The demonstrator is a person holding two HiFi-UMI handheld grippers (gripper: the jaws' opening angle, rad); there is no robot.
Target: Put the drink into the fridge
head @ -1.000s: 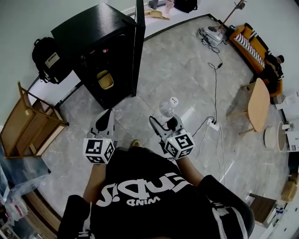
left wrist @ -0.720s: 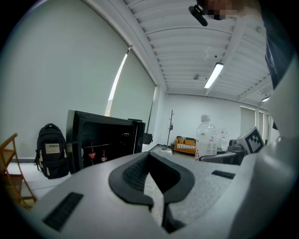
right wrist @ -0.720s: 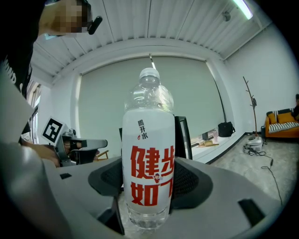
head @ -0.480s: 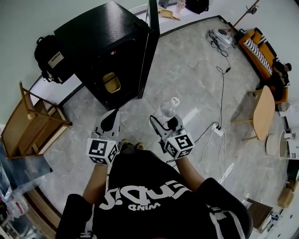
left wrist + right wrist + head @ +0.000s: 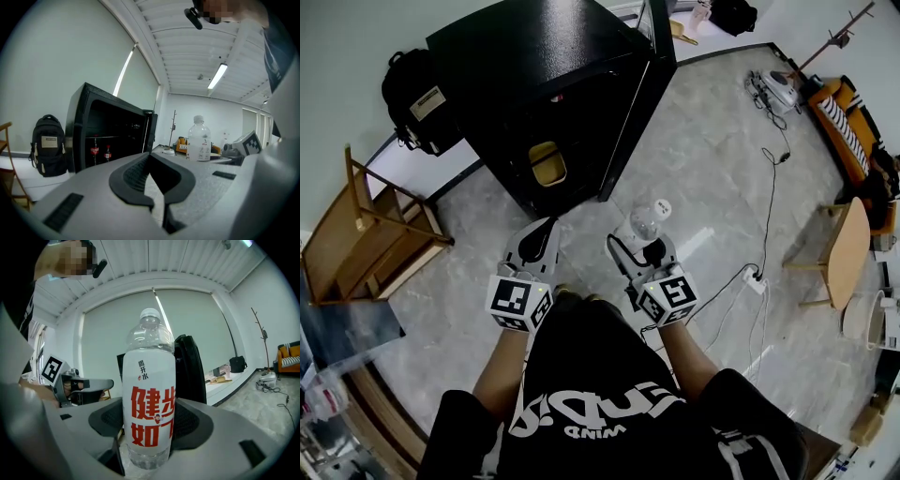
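In the head view the black fridge (image 5: 534, 66) stands ahead with its door (image 5: 652, 103) swung open on the right. Something yellow (image 5: 548, 161) lies on a low shelf. My right gripper (image 5: 643, 246) is shut on a clear drink bottle (image 5: 645, 221) with a white cap, held upright. The right gripper view shows that bottle (image 5: 149, 394) with red print between the pads (image 5: 194, 420). My left gripper (image 5: 536, 244) hovers beside it, shut and holding nothing. In the left gripper view, the left gripper (image 5: 150, 159) points at the fridge (image 5: 108, 136), where two cola bottles (image 5: 95, 152) stand on a shelf.
A black backpack (image 5: 420, 101) leans against the wall left of the fridge. A wooden frame (image 5: 370, 230) stands at the left. A power strip with its cable (image 5: 757, 278) lies on the tiled floor to the right, near a round wooden table (image 5: 847, 253) and an orange sofa (image 5: 844, 108).
The fridge has come nearer and now sits larger in the head view. Both grippers keep their places in front of the body, the right one still holding the bottle.
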